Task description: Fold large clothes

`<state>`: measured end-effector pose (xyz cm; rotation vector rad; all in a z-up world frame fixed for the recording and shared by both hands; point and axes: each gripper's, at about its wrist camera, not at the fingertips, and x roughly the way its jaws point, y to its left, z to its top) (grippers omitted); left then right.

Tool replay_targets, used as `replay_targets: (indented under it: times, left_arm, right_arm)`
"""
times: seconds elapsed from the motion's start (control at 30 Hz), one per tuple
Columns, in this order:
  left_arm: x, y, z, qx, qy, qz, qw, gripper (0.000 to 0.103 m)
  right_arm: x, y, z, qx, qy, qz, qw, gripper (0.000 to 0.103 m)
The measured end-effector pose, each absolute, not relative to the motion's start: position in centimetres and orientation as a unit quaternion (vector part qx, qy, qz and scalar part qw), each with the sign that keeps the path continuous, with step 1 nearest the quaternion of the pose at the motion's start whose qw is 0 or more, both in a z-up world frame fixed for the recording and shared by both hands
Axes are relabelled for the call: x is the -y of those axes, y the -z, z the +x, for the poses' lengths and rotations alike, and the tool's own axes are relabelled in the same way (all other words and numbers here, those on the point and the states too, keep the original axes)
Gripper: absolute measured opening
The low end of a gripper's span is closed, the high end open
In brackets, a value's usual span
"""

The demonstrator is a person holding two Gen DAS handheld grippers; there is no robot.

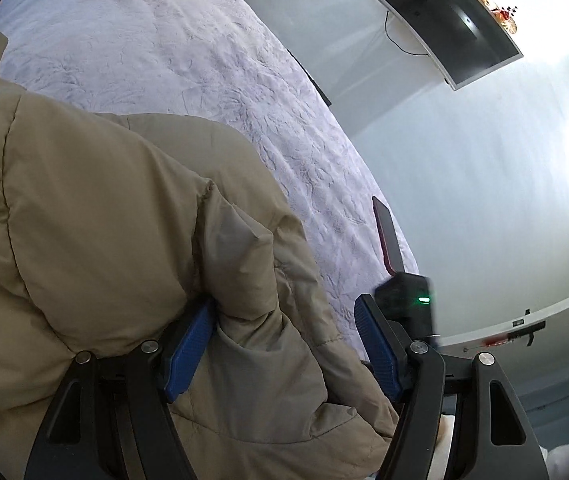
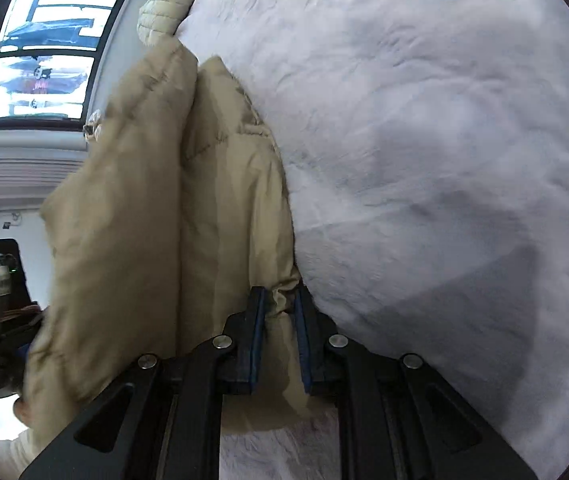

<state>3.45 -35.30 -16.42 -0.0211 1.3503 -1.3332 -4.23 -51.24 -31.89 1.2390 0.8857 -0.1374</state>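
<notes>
Item, left gripper (image 1: pixel 284 344), lower centre of its view: jaws stand wide, beige puffer jacket (image 1: pixel 96 240) bulging between them; left pad touches fabric, right pad apart, so no firm hold. Risk: the bulky fold slides out.

Item, right gripper (image 2: pixel 277 320), lower centre: jaws nearly closed, pinching a thin jacket edge (image 2: pixel 280 304). Risk: slick shell slips free.

Item, jacket: part lifted, over the lilac bedspread (image 2: pixel 444 120). Risk: padding springs open.

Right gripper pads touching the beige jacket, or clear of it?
Touching. In the right wrist view a fold of the beige jacket is pinched in the right gripper, both blue pads pressed against it.
</notes>
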Motion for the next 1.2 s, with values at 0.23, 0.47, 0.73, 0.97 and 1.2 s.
replay_targets:
  times: [0.23, 0.47, 0.73, 0.97, 1.2]
  left_arm:
    - [35.7, 16.9, 4.3, -0.595, 0.562, -0.025, 0.574, 0.071]
    - [36.5, 17.4, 4.6, -0.602, 0.556, -0.018, 0.573, 0.071]
    - [33.9, 13.0, 4.4, -0.562, 0.578, 0.003, 0.591, 0.071]
    - [28.6, 10.6, 7.4, -0.471, 0.515, 0.064, 0.713, 0.071]
    - [31.4, 14.9, 6.8, -0.465, 0.503, 0.094, 0.722, 0.071]
  right_arm:
    - [51.0, 24.2, -9.6, -0.313, 0.074, 0.555, 0.767, 0.033]
    - [46.8, 19.1, -5.7, -0.322, -0.059, 0.514, 0.793, 0.03]
    - [43.2, 26.4, -2.0, -0.418, 0.006, 0.491, 0.764, 0.023]
    - [43.5, 27.4, -2.3, -0.411, -0.001, 0.497, 0.765, 0.024]
    - [44.0, 24.0, -4.4, -0.441, 0.053, 0.455, 0.772, 0.037]
